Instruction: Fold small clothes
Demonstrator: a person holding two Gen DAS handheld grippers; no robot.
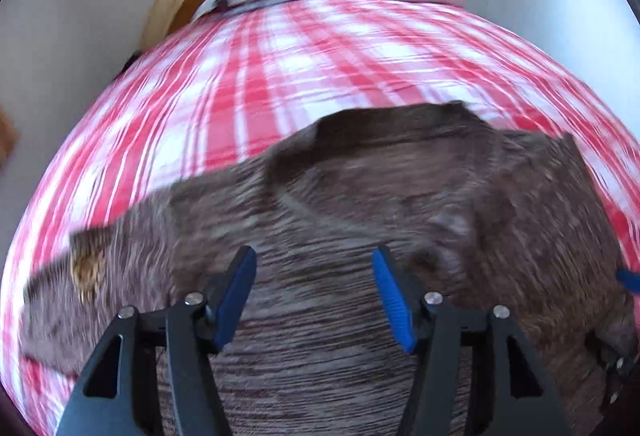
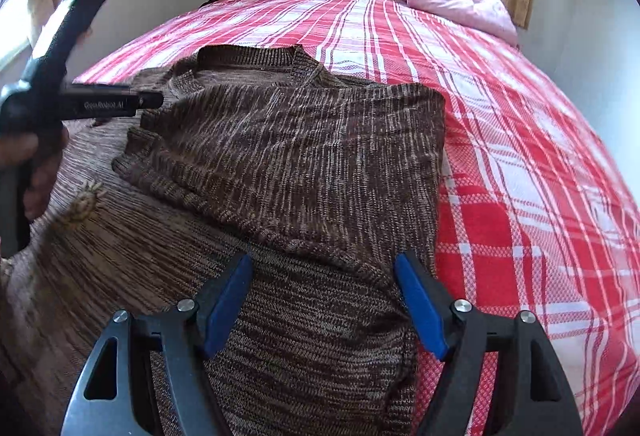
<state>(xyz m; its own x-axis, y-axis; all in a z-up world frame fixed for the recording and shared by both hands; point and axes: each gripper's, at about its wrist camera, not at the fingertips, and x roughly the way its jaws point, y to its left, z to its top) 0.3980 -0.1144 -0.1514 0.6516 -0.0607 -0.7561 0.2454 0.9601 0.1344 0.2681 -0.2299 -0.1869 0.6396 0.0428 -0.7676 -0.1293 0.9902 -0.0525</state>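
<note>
While the brown sweater (image 2: pixel 288 156) lies partly folded on the checked bedspread (image 2: pixel 520 156), both the left gripper (image 1: pixel 314 296) and the right gripper (image 2: pixel 322 300) hang above it, released and grasping nothing.

Motion blur is smearing the brown sweater (image 1: pixel 360 196) and plaid bedspread (image 1: pixel 260 76) in the left wrist view. The frame's bottom edge is cutting off the sweater's hem in both views.
</note>
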